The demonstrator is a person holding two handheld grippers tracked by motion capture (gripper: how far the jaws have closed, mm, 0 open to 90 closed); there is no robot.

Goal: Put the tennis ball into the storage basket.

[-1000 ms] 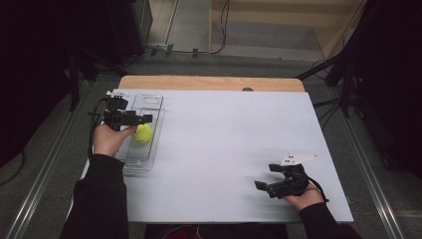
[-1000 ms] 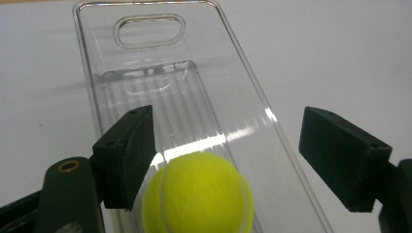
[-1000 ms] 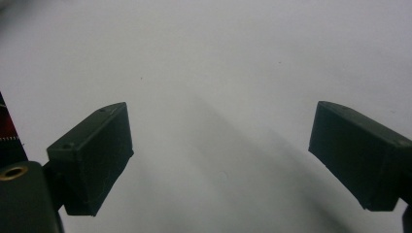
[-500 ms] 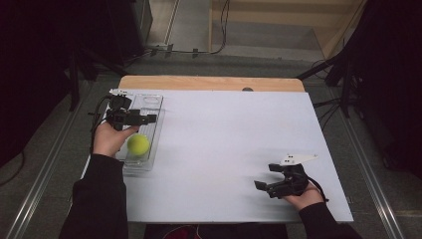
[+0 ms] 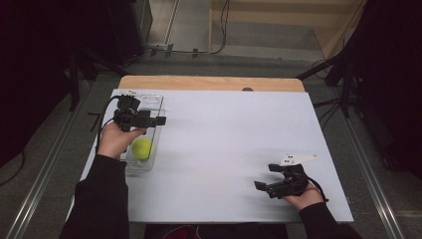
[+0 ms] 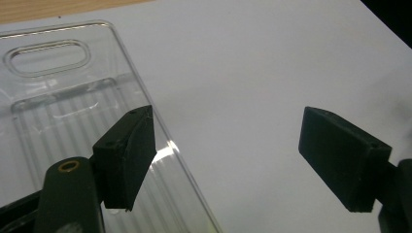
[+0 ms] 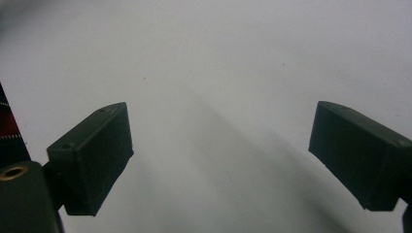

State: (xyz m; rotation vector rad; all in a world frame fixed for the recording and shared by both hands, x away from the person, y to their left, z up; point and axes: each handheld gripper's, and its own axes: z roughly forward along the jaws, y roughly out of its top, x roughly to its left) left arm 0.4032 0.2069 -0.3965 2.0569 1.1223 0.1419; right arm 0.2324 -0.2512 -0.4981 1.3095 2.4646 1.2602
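A yellow-green ball lies in the near half of a clear plastic tray at the table's left side. My left gripper hovers over the tray's middle, just beyond the ball, pointing right. In the left gripper view its jaws stand apart with nothing between them, one over the ribbed tray, the other over the white sheet. My right gripper rests low at the near right of the table, open, with bare white surface between its jaws.
A white sheet covers the table, with a wooden strip along the far edge. Cables and dark stands sit on the floor beyond and to both sides. A grey three-cornered plate tops the right gripper.
The ball has rolled from beside the left gripper's jaws toward the tray's near end. The left gripper has drifted slightly away from it. The right gripper has not moved.
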